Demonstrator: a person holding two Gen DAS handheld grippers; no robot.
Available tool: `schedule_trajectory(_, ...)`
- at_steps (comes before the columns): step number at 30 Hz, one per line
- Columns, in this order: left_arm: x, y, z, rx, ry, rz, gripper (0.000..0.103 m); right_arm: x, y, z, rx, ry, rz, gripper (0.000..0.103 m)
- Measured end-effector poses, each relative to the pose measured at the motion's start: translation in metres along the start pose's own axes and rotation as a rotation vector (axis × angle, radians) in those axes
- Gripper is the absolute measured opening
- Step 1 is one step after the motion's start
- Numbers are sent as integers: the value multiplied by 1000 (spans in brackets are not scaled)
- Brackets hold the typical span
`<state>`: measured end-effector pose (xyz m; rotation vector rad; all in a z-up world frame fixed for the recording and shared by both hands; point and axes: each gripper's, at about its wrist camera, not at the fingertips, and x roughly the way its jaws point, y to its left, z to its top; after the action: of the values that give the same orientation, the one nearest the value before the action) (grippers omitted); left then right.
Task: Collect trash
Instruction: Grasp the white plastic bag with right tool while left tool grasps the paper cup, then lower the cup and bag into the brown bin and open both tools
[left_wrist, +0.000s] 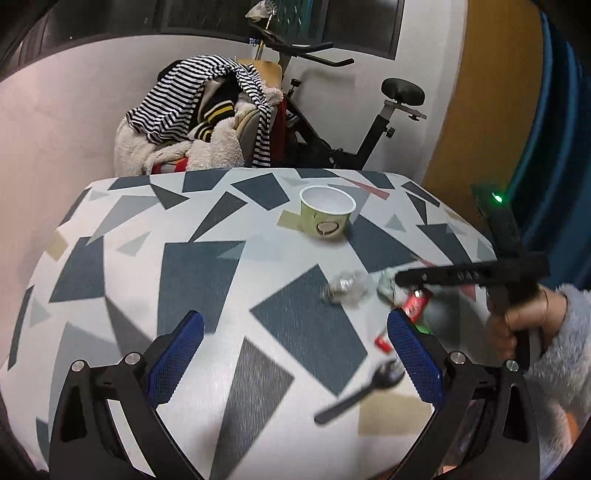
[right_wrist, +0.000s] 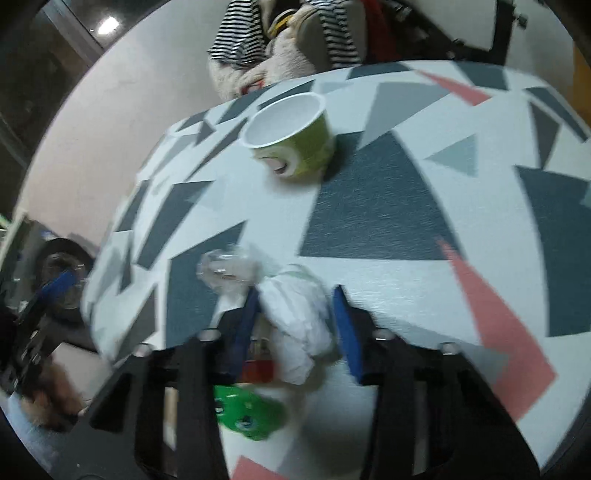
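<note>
A green paper cup (left_wrist: 327, 215) stands upright and empty on the patterned table (left_wrist: 199, 273); it also shows in the right wrist view (right_wrist: 291, 136). My right gripper (right_wrist: 295, 325) has its jaws around a crumpled white paper wad (right_wrist: 299, 325), touching it on both sides. A crumpled clear plastic wrapper (right_wrist: 225, 269) lies just left of it, and also shows in the left wrist view (left_wrist: 345, 288). My left gripper (left_wrist: 295, 354) is open and empty above the table. A black plastic spoon (left_wrist: 360, 391) lies by its right finger. Red (left_wrist: 417, 306) and green (right_wrist: 247, 410) wrappers lie near the wad.
A chair piled with striped and fleecy clothes (left_wrist: 199, 118) stands behind the table's far edge. An exercise bike (left_wrist: 343, 122) stands beside it against the wall. The table's right edge meets a wooden panel (left_wrist: 491, 110).
</note>
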<state>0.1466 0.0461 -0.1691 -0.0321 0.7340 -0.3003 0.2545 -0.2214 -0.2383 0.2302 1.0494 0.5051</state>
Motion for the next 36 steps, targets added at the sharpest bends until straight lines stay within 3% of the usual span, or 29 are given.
schedule_trajectory(3,17,3,9,-11,18,-29,93,-12,-3,0,-16,-68,-23,39)
schedule_trajectory(8,49,-4,22,5,60,-57,89,-39,-2,0,-93,-229,-235,39)
schedule_trajectory(11,73,-10,33,-4,80,-84,86,-56,-11,0,-83,-297,-289,39)
schedule_trajectory(16,132,-30,63,113,99,-63,94,-79,-32,-7,-33,-340,-260,39)
schedule_trajectory(25,233,-51,102,216,229,-19,94,-85,-59,-16,41,-334,-244,38)
schedule_trajectory(28,246,-55,108,219,243,-2,92,-85,-63,-23,52,-327,-243,39)
schedule_trajectory(29,248,-56,109,217,242,-9,73,-84,-65,-25,55,-324,-243,39)
schedule_trajectory(36,221,-55,106,216,216,-39,73,-87,-62,-40,48,-307,-240,39)
